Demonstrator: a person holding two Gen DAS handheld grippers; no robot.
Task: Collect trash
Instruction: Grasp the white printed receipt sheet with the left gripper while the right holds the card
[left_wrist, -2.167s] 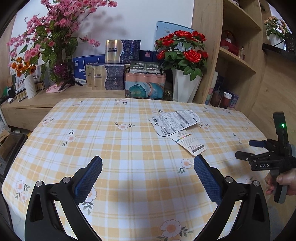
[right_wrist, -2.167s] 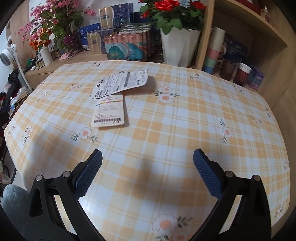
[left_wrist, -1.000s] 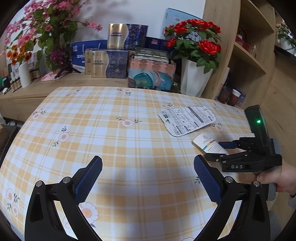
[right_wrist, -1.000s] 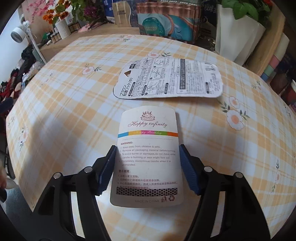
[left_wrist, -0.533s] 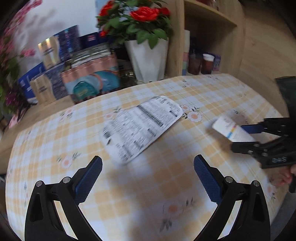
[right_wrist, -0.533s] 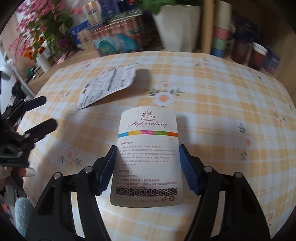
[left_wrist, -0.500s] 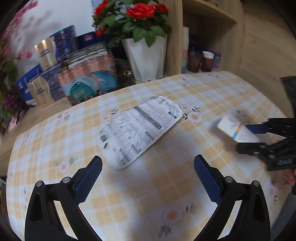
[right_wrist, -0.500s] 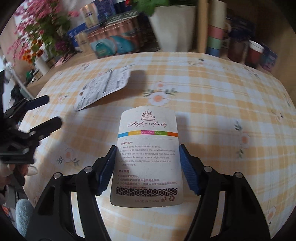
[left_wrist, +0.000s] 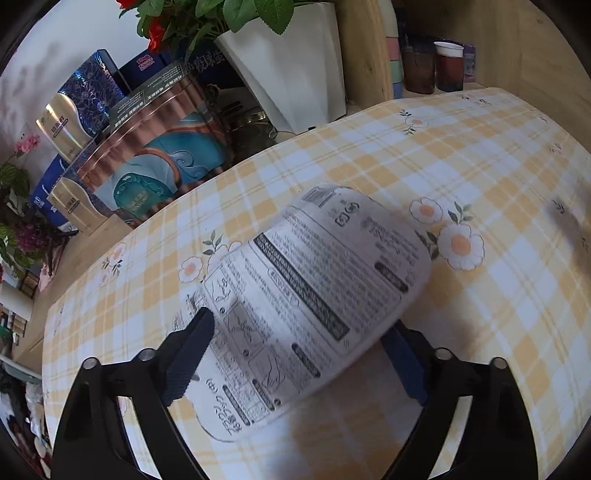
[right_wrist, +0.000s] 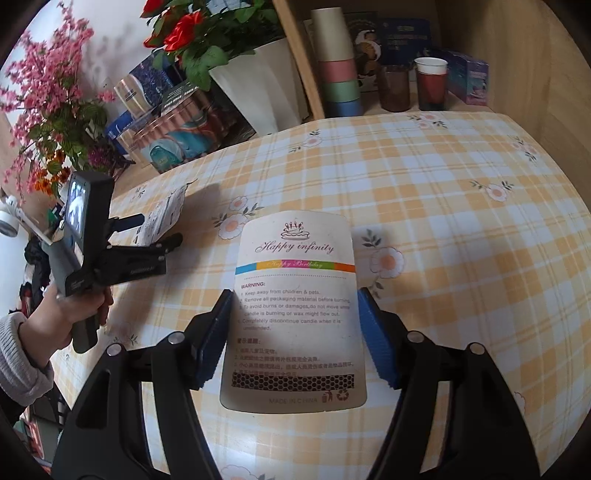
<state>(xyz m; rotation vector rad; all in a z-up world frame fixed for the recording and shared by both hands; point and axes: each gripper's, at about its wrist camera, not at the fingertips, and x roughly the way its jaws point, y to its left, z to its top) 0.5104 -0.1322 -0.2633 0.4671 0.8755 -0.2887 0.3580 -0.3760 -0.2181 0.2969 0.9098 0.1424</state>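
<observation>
While clamped, card (right_wrist: 295, 295) points lengthwise ahead

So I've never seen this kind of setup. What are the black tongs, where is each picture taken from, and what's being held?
There is no robot: a person holds a pair of hand-operated tongs in each hand, each with a fisheye camera looking along its fingers. The left view shows the left tongs closing around a printed packaging card on the checked tablecloth; whether they grip it yet is unclear. The right view shows the right tongs shut on a birthday candle card, with the person's left hand at the side.
</observation>
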